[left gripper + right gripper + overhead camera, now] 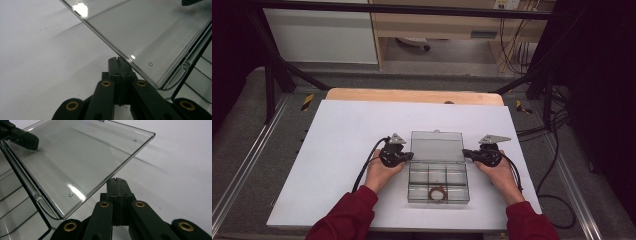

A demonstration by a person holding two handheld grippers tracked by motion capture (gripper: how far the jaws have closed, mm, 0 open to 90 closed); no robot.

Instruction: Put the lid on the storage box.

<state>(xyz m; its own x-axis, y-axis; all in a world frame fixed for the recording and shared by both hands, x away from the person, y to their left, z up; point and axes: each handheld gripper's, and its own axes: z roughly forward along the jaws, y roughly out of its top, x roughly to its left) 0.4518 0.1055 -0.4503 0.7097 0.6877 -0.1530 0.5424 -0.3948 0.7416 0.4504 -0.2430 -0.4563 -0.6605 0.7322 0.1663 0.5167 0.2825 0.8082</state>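
A clear plastic compartment box (438, 187) stands open on the white sheet, its lid (436, 146) tilted back. A brown ring-shaped thing (437, 192) lies in a front compartment. My left gripper (411, 156) is shut, its tips at the lid's left edge near the hinge. In the left gripper view the shut jaws (119, 61) sit just under the lid's edge (150, 37). My right gripper (464, 152) is shut too, at the lid's right edge. In the right gripper view its jaws (117, 181) meet beside the lid (75, 157). Nothing is held between either pair.
The white sheet (342, 150) covers a wooden table (412, 95). Black frame bars and cables run along the left and right sides. A black cable (557, 165) loops on the floor at the right.
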